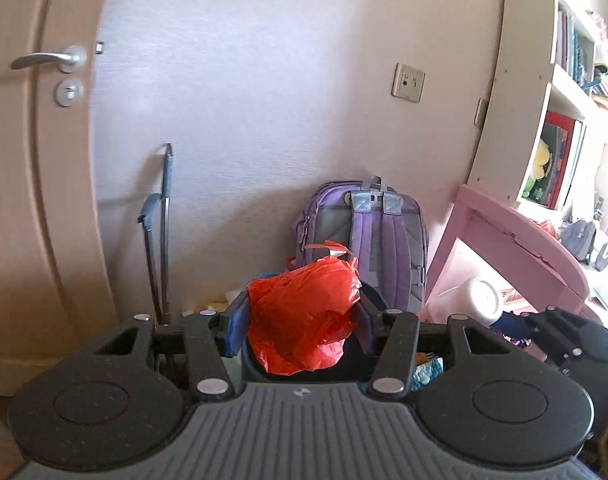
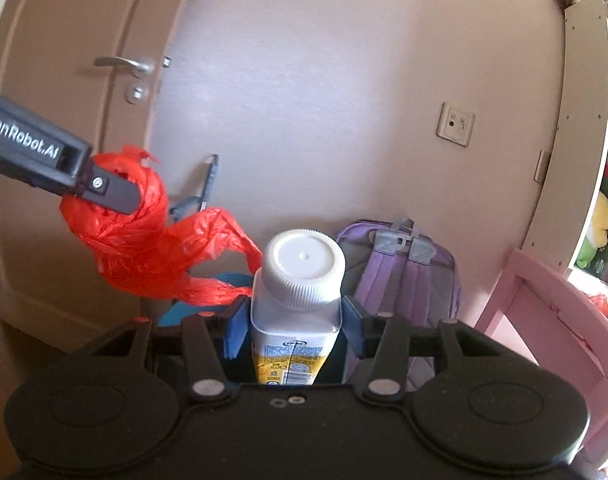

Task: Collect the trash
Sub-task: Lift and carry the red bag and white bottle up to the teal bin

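Note:
A crumpled red plastic bag (image 1: 304,312) sits squeezed between the blue pads of my left gripper (image 1: 300,322), which is shut on it and held up in the air. From the right wrist view the same red bag (image 2: 140,236) hangs from the left gripper (image 2: 104,190) at the left, with loose tails trailing right. My right gripper (image 2: 294,326) is shut on a white bottle (image 2: 300,292) with a ribbed white cap and a yellow label, cap pointing forward. The bottle (image 1: 479,300) and the right gripper (image 1: 503,320) also show at the right of the left wrist view.
A purple backpack (image 1: 367,236) leans against the wall ahead. A beige door with a metal handle (image 1: 48,60) is at the left, a folded trolley handle (image 1: 160,232) beside it. A pink desk (image 1: 515,240) and a white bookshelf (image 1: 559,92) stand at the right. Something blue (image 2: 224,280) lies low behind the bag.

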`<state>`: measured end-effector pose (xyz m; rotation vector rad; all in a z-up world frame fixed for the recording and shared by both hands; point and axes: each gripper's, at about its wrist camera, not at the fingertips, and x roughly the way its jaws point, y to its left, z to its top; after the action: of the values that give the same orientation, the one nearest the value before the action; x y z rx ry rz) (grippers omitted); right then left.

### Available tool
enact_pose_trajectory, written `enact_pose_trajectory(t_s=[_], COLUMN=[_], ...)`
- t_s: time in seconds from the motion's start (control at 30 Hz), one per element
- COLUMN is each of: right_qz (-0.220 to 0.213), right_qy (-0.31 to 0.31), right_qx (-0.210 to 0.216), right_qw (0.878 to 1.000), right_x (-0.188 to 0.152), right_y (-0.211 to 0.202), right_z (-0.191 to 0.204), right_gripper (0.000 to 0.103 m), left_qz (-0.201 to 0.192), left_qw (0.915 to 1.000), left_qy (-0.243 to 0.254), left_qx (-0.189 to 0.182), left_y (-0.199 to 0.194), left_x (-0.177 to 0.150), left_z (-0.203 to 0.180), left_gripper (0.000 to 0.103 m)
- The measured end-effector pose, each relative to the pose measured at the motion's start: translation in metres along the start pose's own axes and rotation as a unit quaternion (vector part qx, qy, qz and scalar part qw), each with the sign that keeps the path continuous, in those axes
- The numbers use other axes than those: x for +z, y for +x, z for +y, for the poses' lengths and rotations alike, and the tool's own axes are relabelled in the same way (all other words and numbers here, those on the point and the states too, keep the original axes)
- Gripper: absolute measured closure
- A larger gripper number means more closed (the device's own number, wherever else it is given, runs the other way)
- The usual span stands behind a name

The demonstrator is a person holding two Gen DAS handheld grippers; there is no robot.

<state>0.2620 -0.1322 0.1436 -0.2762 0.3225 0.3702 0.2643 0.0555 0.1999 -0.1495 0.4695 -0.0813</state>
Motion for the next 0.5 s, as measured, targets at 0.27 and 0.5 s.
enact_pose_trajectory(t_s=[0.27,0.5], right_qz=[0.053,0.114], right_qy=[0.004,0.008], right_qx=[0.000,0.016], right_qw=[0.999,0.993], right_x=[-0.016,-0.039], right_y=[0.075,0.124], right_z=[-0.004,0.000], right_gripper=[0.055,0.055], left_qz=[0.065,0.125], left_qw=[0.9973,0.9897], left_qy=[0.020,0.050], left_qx=[0.027,0.049], left_y=[0.106,0.177], left_x=[-0.002,-0.029], left_z=[-0.017,-0.023], left_gripper=[0.051,0.051])
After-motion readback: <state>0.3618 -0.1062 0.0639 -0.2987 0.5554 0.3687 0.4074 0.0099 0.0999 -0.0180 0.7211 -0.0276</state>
